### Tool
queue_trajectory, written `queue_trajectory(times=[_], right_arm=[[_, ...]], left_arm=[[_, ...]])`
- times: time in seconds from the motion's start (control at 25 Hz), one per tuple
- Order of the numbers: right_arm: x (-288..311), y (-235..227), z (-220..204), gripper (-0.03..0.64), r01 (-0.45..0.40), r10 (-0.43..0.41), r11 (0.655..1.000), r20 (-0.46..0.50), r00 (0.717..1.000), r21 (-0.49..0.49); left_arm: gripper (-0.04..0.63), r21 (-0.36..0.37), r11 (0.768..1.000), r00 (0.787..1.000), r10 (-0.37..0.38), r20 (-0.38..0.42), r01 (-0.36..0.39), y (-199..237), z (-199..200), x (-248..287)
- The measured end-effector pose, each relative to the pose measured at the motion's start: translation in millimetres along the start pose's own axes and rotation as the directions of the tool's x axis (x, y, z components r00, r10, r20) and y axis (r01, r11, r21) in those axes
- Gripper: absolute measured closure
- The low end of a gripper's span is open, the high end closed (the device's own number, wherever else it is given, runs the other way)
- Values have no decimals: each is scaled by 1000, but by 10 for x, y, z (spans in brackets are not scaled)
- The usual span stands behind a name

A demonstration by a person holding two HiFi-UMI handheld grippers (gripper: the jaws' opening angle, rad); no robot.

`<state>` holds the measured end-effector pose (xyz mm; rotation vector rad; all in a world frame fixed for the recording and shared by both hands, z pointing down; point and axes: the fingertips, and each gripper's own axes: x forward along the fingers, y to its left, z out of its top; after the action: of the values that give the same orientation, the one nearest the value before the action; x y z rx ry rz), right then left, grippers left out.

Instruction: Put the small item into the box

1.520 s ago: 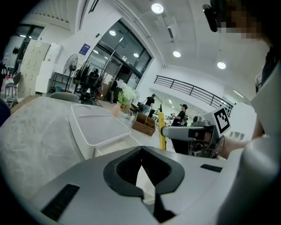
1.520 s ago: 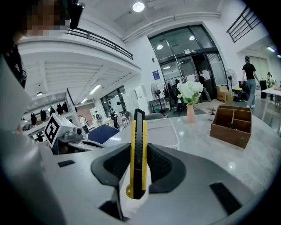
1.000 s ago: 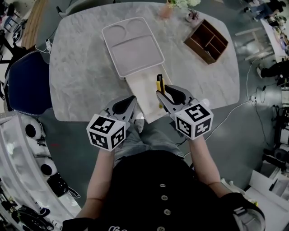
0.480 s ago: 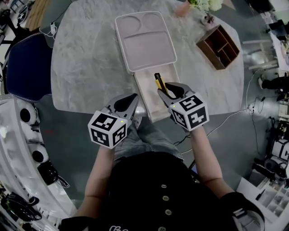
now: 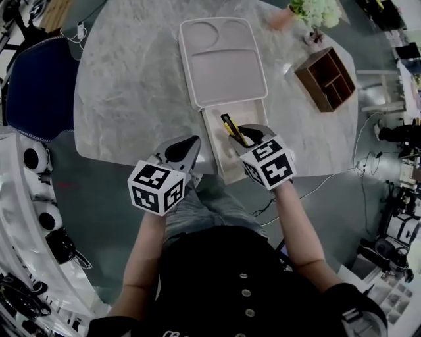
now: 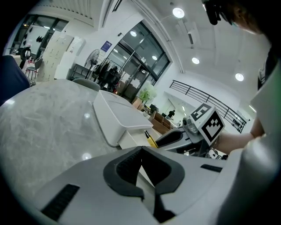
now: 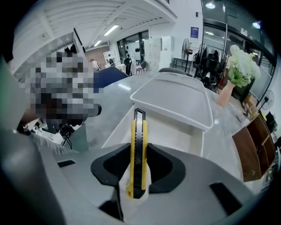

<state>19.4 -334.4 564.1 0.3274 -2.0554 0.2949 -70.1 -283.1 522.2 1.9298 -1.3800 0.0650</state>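
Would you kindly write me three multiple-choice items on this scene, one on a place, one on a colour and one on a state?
1. Where is the wooden organiser?
A. on the table, near the flowers
B. inside the drawer
C. on the floor

2. What colour is the utility knife?
A. red
B. yellow and black
C. blue

3. How is the drawer of the white box?
A. pulled open
B. pushed shut
C. taken off the table

Answers:
1 A: the head view shows it standing on the marble top beside the flowers.
2 B: its yellow body with a black slider shows between the jaws of the right gripper.
3 A: its inside lies open under the knife.
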Motion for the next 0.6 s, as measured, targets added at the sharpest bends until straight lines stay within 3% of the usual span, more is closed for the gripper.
queue_trajectory(times=[0.6], right_arm=[[321,-91,-93,495,16,-16,1000,-119,993,0]], left_arm=[[578,-27,1000,1000,-8,7,8,35,-3,30]])
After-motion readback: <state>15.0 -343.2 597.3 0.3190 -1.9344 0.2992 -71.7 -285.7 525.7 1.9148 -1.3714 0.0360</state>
